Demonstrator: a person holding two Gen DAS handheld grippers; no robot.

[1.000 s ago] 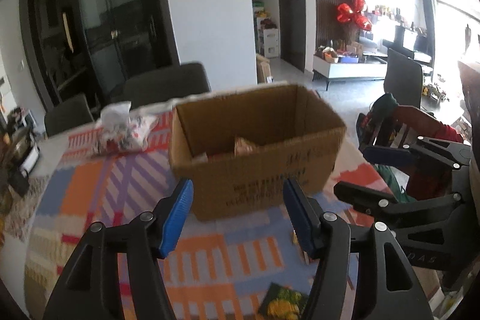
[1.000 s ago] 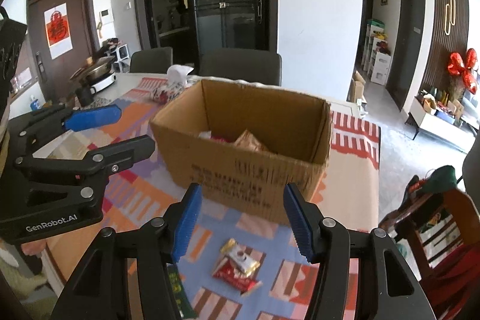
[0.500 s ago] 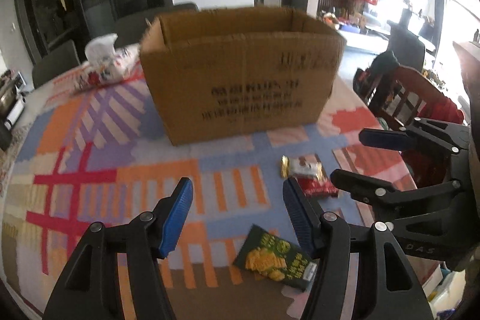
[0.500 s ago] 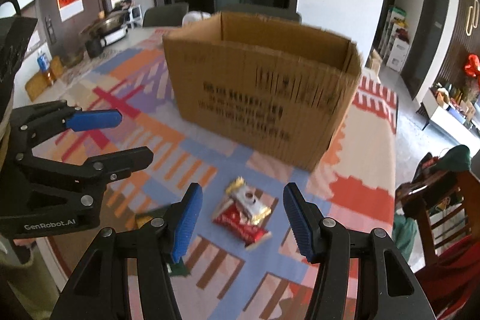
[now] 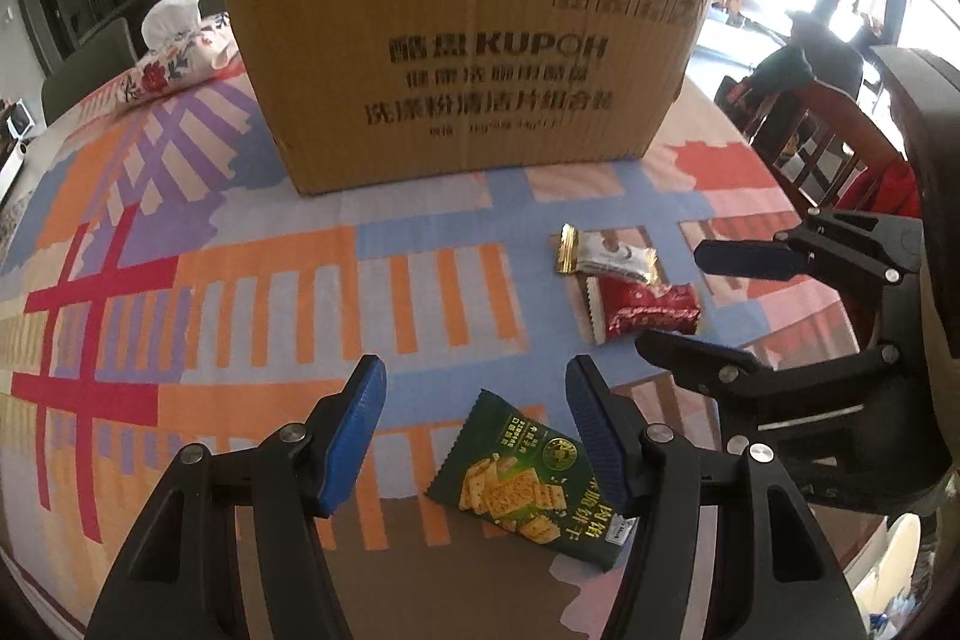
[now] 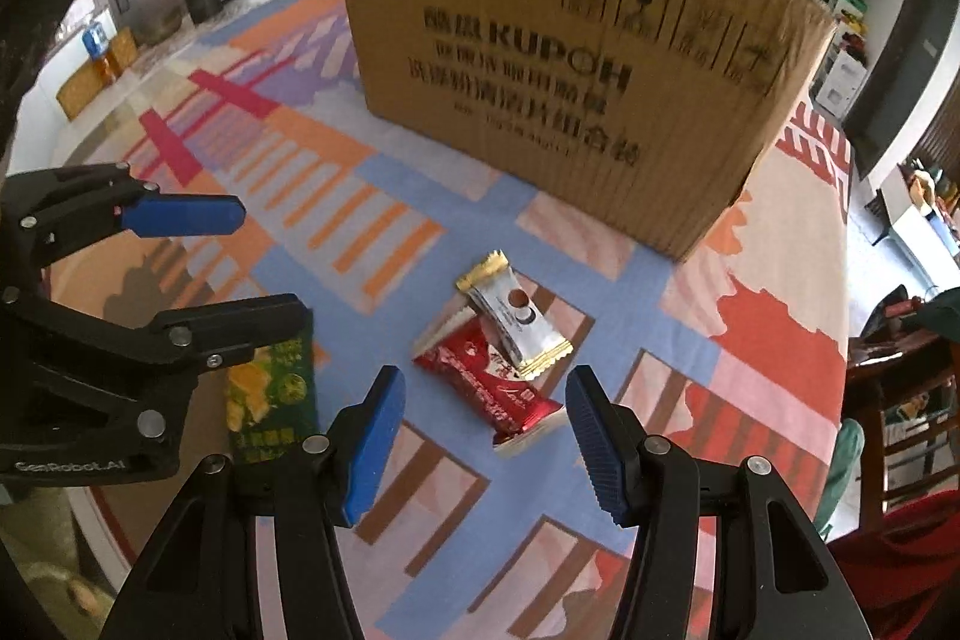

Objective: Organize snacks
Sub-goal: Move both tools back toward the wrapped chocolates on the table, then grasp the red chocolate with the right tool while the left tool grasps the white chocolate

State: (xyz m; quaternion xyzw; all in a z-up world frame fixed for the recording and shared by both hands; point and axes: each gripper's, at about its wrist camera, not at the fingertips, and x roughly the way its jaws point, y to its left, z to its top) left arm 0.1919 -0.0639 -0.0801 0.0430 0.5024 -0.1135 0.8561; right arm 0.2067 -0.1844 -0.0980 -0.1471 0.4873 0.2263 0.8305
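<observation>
Grippers, left (image 5: 474, 424) and right (image 6: 485, 436), both open and empty. White wrapped candy (image 6: 515, 321) overlaps red foil packet (image 6: 492, 388) (twelve o'clock); a pinch may grab both.

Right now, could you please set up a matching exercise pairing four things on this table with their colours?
Things:
1. cracker packet
2. cardboard box
3. upper snack bar
4. lower snack bar

Colours:
A. red
B. brown
C. dark green
D. white with gold ends

Pairs: 1-C, 2-B, 3-D, 4-A
</observation>
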